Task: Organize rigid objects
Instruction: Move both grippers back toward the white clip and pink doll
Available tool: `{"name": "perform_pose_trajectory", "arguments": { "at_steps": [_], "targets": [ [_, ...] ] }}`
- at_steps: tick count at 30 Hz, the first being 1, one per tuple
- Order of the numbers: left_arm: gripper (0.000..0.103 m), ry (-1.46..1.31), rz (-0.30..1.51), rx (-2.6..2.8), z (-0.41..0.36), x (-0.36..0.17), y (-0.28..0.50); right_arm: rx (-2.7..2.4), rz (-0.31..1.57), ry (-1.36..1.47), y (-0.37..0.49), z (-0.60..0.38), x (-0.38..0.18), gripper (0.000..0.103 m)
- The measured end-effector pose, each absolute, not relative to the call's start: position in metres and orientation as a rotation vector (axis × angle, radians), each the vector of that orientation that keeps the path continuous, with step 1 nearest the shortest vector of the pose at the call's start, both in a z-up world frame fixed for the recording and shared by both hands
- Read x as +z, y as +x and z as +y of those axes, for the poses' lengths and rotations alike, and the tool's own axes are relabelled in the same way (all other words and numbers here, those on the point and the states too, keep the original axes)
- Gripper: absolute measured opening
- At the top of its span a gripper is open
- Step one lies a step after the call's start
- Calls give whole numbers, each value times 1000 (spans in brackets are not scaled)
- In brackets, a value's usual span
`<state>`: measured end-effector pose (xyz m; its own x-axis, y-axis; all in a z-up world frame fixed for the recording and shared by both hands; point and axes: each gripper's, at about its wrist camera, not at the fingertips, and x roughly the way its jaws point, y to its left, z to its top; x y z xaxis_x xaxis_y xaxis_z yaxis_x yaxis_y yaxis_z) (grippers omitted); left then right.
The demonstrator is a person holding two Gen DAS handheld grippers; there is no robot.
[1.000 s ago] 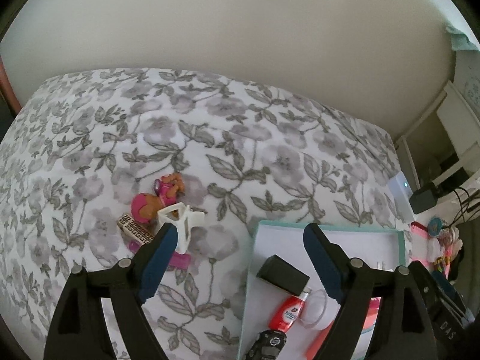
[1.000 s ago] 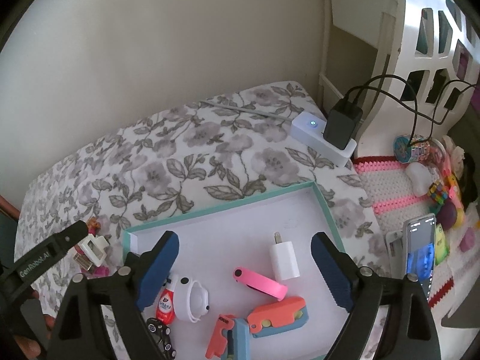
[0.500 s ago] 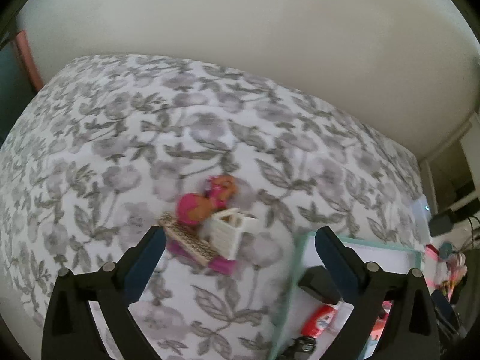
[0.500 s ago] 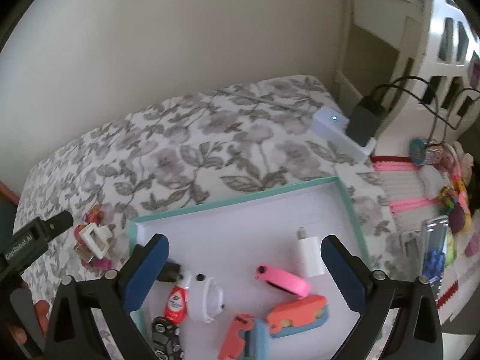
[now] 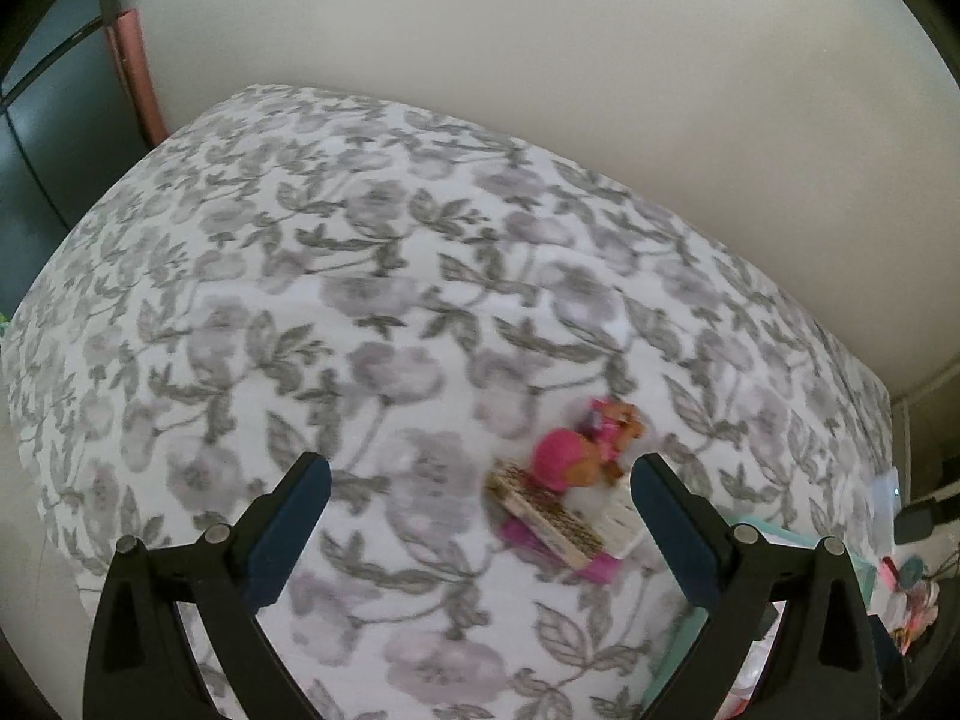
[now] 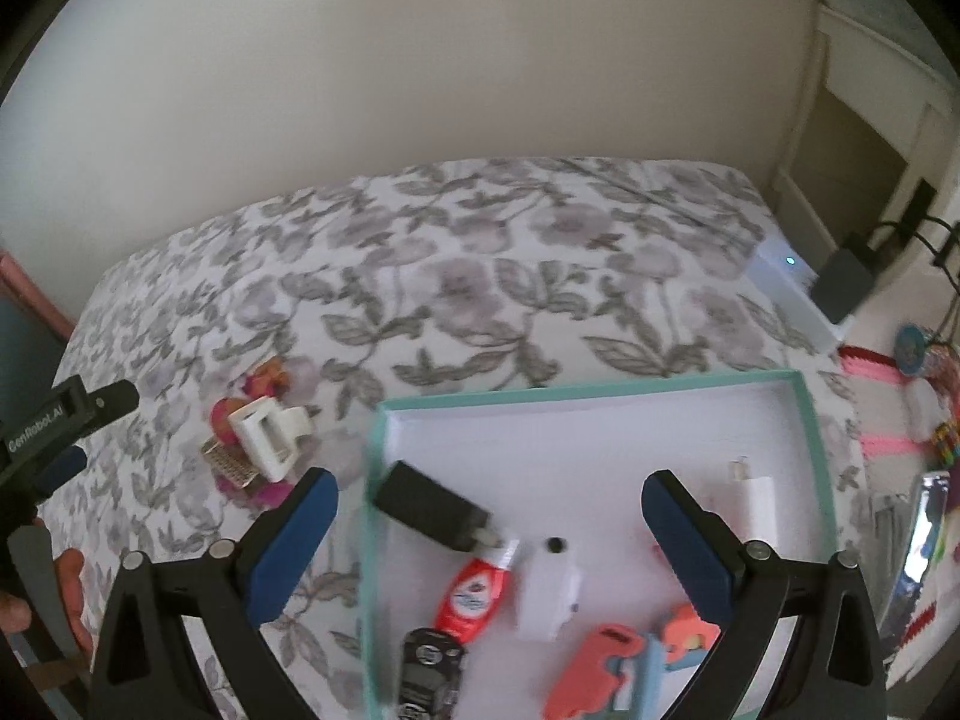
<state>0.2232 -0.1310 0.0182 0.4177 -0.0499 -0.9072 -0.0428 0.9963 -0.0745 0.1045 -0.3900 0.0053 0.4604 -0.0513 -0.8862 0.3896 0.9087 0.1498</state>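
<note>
A small pile lies on the floral bedspread: a pink doll toy (image 5: 573, 455), a patterned flat piece (image 5: 552, 517) and a white hair claw clip (image 6: 268, 434). My left gripper (image 5: 480, 516) is open and empty, above the bed, the pile near its right finger. My right gripper (image 6: 489, 525) is open and empty over the teal-rimmed white tray (image 6: 600, 387). The tray holds a black adapter (image 6: 429, 506), a red tube (image 6: 474, 591), a white charger (image 6: 753, 495), a white round piece (image 6: 549, 591), a toy car (image 6: 429, 669) and coral and blue clips (image 6: 606, 672).
A white power strip (image 6: 789, 288) with a black plug (image 6: 846, 282) sits at the bed's right edge. A phone (image 6: 927, 531) and colourful trinkets (image 6: 936, 408) lie on a pink-striped mat at right. A wall runs behind the bed.
My left gripper has swung left, so the pile now sits at its right finger. My right gripper has shifted left toward the tray's left side.
</note>
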Motion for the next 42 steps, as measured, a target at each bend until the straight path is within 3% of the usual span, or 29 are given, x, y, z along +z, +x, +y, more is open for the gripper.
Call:
{"name": "perform_pose_trajectory", "arguments": {
  "at_steps": [14, 28, 42],
  "targets": [
    [100, -165, 1125, 74, -72, 17, 235, -162, 1072, 310, 133, -338, -5, 103],
    [100, -160, 1245, -4, -94, -25, 240, -93, 1049, 401, 153, -324, -20, 103],
    [100, -176, 1325, 8, -95, -60, 249, 2, 1067, 310, 178, -288, -43, 102]
  ]
}}
